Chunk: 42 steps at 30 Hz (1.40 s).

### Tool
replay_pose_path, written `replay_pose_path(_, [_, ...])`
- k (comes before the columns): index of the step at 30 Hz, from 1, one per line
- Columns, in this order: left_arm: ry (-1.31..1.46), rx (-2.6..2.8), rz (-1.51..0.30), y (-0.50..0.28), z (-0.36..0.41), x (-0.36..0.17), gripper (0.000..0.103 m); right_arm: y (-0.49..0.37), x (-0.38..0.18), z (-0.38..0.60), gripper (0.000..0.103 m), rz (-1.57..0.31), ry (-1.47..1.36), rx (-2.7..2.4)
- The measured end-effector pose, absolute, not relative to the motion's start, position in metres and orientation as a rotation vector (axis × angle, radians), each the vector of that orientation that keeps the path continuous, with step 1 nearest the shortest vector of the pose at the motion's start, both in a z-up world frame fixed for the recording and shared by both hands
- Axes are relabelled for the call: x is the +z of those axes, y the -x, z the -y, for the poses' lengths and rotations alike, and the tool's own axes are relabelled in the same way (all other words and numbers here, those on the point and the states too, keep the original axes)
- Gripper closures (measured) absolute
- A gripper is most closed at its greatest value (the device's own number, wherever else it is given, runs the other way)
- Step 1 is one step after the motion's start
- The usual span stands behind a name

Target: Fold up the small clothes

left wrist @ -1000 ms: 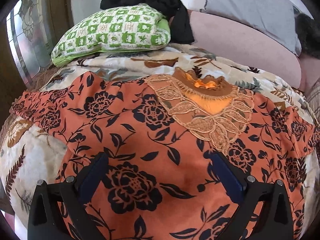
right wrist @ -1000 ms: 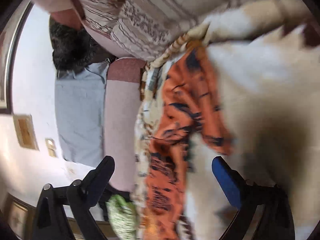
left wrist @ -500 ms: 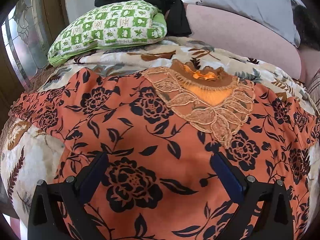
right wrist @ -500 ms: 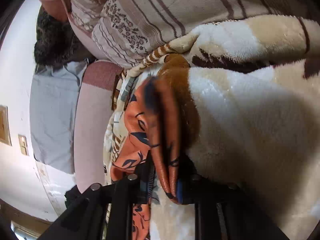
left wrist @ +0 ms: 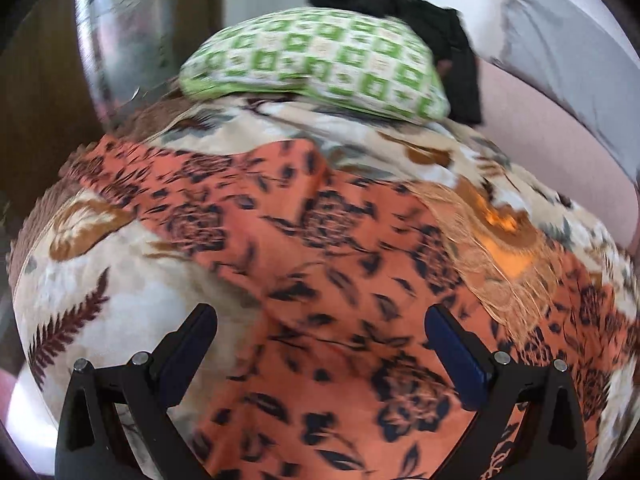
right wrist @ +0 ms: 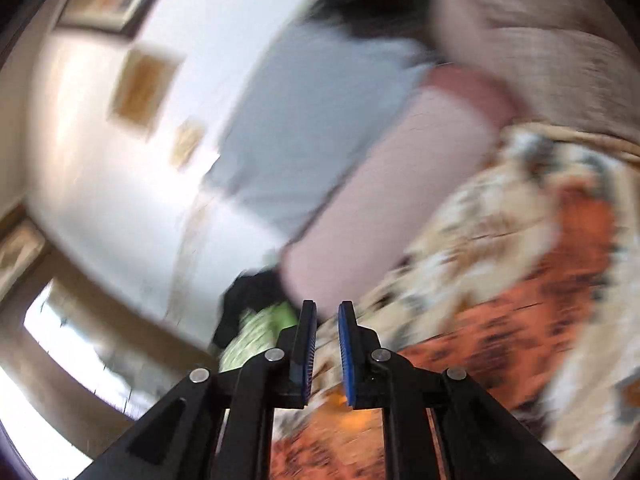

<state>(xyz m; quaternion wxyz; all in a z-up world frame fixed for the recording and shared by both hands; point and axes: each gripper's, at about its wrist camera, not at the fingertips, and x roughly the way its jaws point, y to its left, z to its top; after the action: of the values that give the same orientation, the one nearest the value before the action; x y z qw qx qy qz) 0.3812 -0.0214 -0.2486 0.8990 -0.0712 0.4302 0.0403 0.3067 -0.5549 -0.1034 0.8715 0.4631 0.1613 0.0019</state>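
Note:
An orange garment (left wrist: pixel 340 240) with black flowers and a lace neckline (left wrist: pixel 492 256) lies spread on a cream leaf-print blanket (left wrist: pixel 100 300). My left gripper (left wrist: pixel 320 316) hangs open over the garment's lower left part, with nothing between its fingers. In the blurred right wrist view my right gripper (right wrist: pixel 323 308) is raised and points at the wall. Its blue pads stand a narrow slit apart, and orange cloth shows at the base of the slit and under the fingers. The rest of the garment (right wrist: pixel 540 300) lies at the lower right on the blanket (right wrist: pixel 460 240).
A green checked pillow (left wrist: pixel 320 56) and a black cloth (left wrist: pixel 440 32) sit at the blanket's far edge. Behind them are a pink sofa back (left wrist: pixel 540 140) and a grey cushion (left wrist: pixel 560 60). A glass door (left wrist: pixel 120 40) stands at the left. Framed pictures (right wrist: pixel 140 88) hang on the wall.
My right gripper closed on the garment's sleeve at the blanket's edge, then rose and rolled until it faces the wall. My left gripper slid left over the garment and stayed open.

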Motion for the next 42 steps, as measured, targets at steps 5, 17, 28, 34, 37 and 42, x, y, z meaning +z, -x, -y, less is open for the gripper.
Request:
replay_pose_path(5, [0.228,0.137,-0.876,-0.381,-0.011,-0.243,0.000,-0.346,-0.076,0.465,0.090,-0.453,-0.856,0.071])
replay_pose_path(17, [-0.059,-0.006,-0.847,-0.364,0.075,-0.244,0.000,-0.217,-0.204,0.597,0.011,-0.514,-1.140,-0.279])
replay_pose_path(28, [-0.229,-0.144,-0.829,-0.353,0.153,-0.265,0.000,-0.166,-0.296,0.716,0.012,-0.359,-1.284,-0.598])
replay_pose_path(34, [-0.246,-0.264,-0.860,-0.366,0.204,-0.268,0.000,-0.208,-0.334,0.745,0.087,-0.432,-1.337,-0.610])
replay_pose_path(37, [-0.288,-0.281,-0.895,-0.380,0.237,-0.272,0.000,-0.241,-0.312,0.722,0.092,-0.483,-1.212,-0.513])
replay_pose_path(42, [-0.281,-0.139,-1.117,-0.422,0.234,-0.313,0.000,-0.279,-0.255,0.677,0.093,-0.507,-1.090,-0.320])
